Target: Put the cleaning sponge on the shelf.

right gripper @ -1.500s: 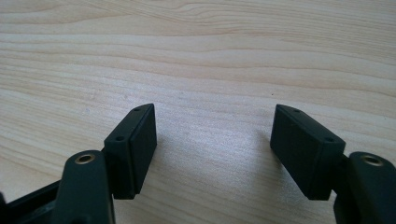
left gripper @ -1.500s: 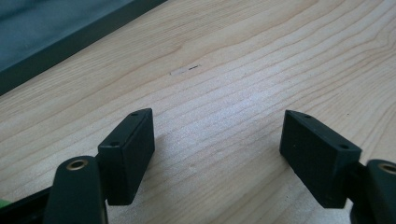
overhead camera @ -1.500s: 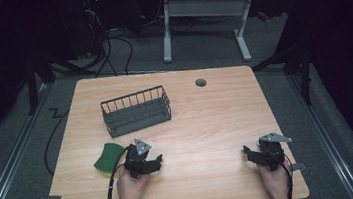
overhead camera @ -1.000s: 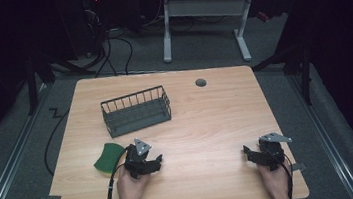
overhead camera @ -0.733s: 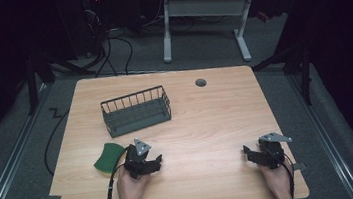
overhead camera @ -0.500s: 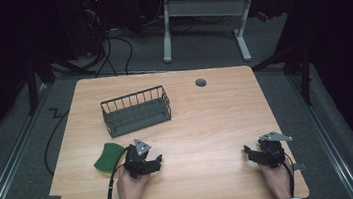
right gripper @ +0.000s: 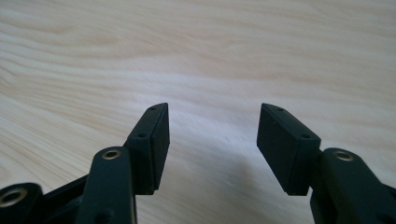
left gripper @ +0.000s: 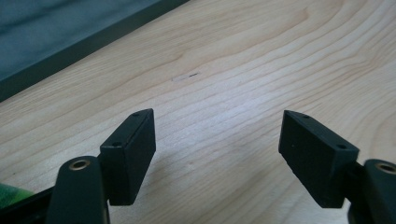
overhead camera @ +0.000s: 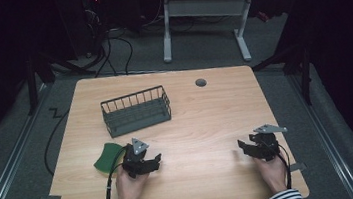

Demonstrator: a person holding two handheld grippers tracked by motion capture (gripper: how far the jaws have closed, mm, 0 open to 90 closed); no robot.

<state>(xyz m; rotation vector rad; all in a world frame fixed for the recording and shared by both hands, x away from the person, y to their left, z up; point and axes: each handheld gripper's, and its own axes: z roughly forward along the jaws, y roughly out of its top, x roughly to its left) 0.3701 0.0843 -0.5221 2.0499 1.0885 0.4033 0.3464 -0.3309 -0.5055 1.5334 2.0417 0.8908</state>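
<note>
My left gripper (overhead camera: 154, 161) rests on the wooden table (overhead camera: 202, 121) near its front left, held by a hand, and stands open with nothing between its jaws (left gripper: 217, 140). A green sponge (overhead camera: 106, 156) lies just left of it; a green corner of that sponge (left gripper: 8, 195) shows in the left gripper view. My right gripper (overhead camera: 244, 148) rests near the front right, also open and empty (right gripper: 212, 130), pointing left across the bare wood. A dark wire basket (overhead camera: 136, 110) stands behind the left gripper.
A round grey grommet (overhead camera: 201, 82) sits near the table's far edge. Cables (overhead camera: 108, 193) trail from the grippers toward the front edge. Beyond the table stands a white desk frame (overhead camera: 202, 13) on grey floor.
</note>
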